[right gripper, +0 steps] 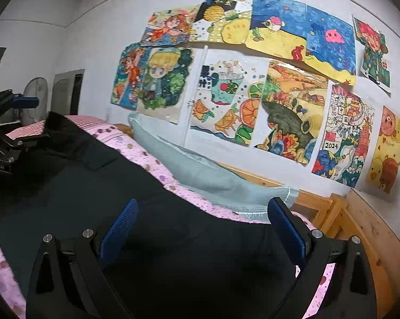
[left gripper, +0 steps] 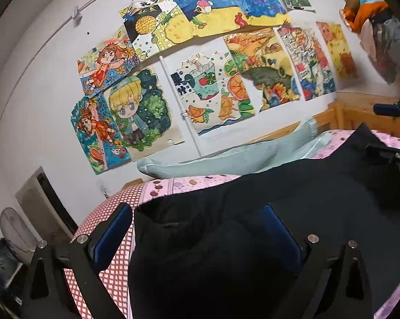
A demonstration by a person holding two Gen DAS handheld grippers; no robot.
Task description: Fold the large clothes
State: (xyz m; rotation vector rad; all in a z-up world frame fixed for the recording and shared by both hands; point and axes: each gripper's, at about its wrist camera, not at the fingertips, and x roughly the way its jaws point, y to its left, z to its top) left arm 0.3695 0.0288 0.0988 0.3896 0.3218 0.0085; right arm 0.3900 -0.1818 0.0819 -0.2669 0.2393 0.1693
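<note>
A large black garment (left gripper: 293, 186) lies spread on a bed with a pink patterned sheet (left gripper: 189, 180). It also shows in the right wrist view (right gripper: 93, 186). My left gripper (left gripper: 200, 220) is open, its blue pads (left gripper: 115, 231) wide apart over one end of the garment. My right gripper (right gripper: 202, 218) is open over the other end, its blue pads (right gripper: 287, 228) wide apart. Each gripper shows at the edge of the other's view: the right one (left gripper: 394, 143) and the left one (right gripper: 8, 133).
A pale green pillow (right gripper: 205, 175) lies along the wall side of the bed. The wooden bed frame (right gripper: 359, 226) rises at the right. Children's drawings (left gripper: 200, 61) cover the white wall. A fan (left gripper: 13, 228) stands at the left.
</note>
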